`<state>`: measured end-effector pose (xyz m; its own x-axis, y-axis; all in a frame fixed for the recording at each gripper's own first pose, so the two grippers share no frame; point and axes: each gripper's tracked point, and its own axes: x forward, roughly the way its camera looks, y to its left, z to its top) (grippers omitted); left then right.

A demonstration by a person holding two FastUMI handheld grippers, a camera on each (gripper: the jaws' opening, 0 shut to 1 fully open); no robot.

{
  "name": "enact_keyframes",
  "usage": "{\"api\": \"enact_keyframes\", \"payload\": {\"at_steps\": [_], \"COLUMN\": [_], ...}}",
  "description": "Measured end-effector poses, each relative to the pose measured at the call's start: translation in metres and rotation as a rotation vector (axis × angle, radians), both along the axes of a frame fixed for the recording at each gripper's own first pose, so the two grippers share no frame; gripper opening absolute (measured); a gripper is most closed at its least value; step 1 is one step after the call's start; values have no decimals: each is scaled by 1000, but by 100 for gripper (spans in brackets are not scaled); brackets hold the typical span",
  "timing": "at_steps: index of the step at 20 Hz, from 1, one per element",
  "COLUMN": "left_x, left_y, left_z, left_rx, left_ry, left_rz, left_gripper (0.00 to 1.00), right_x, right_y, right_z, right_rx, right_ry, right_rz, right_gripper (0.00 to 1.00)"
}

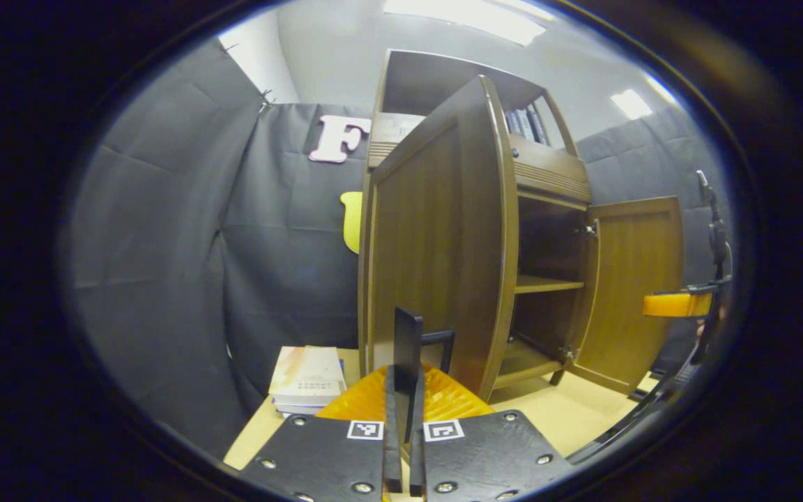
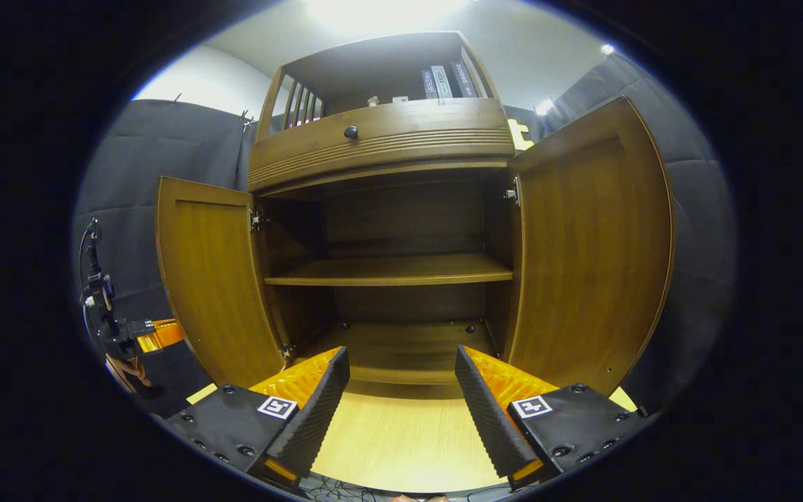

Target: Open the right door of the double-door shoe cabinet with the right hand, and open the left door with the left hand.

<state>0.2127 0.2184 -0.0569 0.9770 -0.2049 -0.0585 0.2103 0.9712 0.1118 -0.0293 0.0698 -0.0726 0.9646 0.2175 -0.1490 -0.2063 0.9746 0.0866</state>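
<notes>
The brown shoe cabinet (image 2: 380, 139) stands with both doors swung wide. In the left gripper view I look at the outer face of the left door (image 1: 436, 244). My left gripper (image 1: 403, 390) is shut on that door's black handle (image 1: 408, 335), low and near the free edge. The right door (image 1: 631, 293) shows beyond, with the right gripper (image 1: 680, 305) past it. In the right gripper view my right gripper (image 2: 401, 397) is open, with nothing between its fingers, and faces the cabinet's interior. The left door (image 2: 213, 279) and right door (image 2: 590, 251) flank it. The left gripper (image 2: 133, 331) sits at the left door's outer edge.
Inside the cabinet is one shelf (image 2: 387, 268) with nothing on it. The drawer above has a dark knob (image 2: 350, 131), and books (image 2: 443, 82) stand on the top shelf. A stack of books (image 1: 307, 380) lies on the light wooden table (image 2: 401, 439) left of the cabinet.
</notes>
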Motion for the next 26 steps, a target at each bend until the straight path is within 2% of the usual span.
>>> {"api": "enact_keyframes", "payload": {"at_steps": [4,5,7,10,14,17,19,21,25,26], "left_x": [7,10,13,19,17,1,-14,-38,-89,-98], "left_y": [36,44,54,78,83,85,90,91,73,68], "left_z": [8,9,12,17,18,25,32,43,70,77], "left_rx": [21,28,26,38,33,28,26,24,-2,-20], "left_ry": [-7,-10,-9,-16,-22,-31,-36,-59,-119,-129], "left_rz": [3,3,-20,-11,-19,0,35,72,138,150], "left_gripper": [8,8,6,8,7,8,4,8,8,10], "right_x": [1,2,3,5,5,2,-1,-3,-1,2], "right_y": [-1,-3,-7,-13,-28,-44,-53,-60,-65,-63], "right_z": [3,4,7,12,19,27,32,36,40,39], "right_rx": [-12,-22,-36,-57,-69,-83,-87,-84,-90,-80], "right_ry": [-3,-5,-10,-15,-17,-24,-30,-36,-47,-44], "right_rz": [-11,-17,-28,-47,-87,-126,-146,-161,-156,-147], "right_gripper": [93,96,96,96,96,96,96,96,96,93]}}
